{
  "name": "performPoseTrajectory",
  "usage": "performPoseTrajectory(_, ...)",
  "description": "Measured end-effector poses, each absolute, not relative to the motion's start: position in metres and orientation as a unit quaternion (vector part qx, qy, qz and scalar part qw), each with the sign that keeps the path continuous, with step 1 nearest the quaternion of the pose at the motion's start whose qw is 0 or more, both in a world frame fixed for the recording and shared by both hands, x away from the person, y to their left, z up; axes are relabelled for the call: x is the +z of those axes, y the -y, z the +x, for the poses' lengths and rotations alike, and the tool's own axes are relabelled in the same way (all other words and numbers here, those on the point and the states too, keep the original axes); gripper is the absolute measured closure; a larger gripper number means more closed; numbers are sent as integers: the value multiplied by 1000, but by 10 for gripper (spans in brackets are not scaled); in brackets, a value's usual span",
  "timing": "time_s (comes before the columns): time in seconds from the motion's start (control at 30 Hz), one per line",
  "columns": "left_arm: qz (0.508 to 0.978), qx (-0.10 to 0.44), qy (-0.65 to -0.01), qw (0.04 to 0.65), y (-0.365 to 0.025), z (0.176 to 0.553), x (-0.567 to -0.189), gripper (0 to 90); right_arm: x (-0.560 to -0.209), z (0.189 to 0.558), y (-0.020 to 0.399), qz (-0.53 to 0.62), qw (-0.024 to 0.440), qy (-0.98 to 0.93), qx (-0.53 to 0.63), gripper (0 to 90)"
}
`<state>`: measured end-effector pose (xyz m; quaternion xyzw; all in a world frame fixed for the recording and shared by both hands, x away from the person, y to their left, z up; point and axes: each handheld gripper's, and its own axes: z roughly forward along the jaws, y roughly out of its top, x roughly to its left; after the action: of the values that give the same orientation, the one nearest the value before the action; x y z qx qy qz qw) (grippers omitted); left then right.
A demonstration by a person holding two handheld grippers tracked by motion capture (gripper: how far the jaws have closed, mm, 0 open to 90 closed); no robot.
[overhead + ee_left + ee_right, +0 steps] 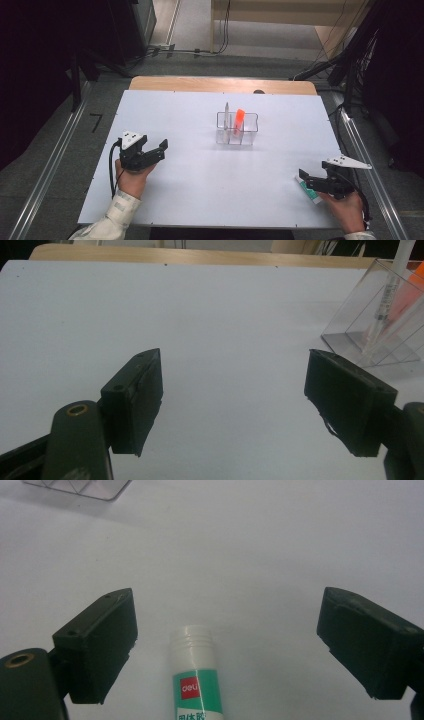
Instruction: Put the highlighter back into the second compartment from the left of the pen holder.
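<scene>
A clear plastic organizer stands near the middle of the white table; it holds a white pen and an orange marker. The organizer also appears at the right edge of the left gripper view. A white and green glue stick lies on the table between the jaws of my right gripper, which is open around it without touching. In the high view the glue stick sits at the table's right front, under my right gripper. My left gripper is open over bare table at the left.
The table's wooden far edge shows beyond the white surface. Cables and dark equipment stand on the floor behind and to the right. A metal rail runs along the left side.
</scene>
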<state>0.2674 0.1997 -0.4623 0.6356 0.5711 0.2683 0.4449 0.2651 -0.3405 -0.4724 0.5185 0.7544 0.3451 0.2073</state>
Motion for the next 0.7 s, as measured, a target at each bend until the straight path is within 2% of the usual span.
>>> performPoseTrajectory(0.7,635,267,-572,445,-201,266,-464,237,-481,261,341,501,187,-770,349,85)
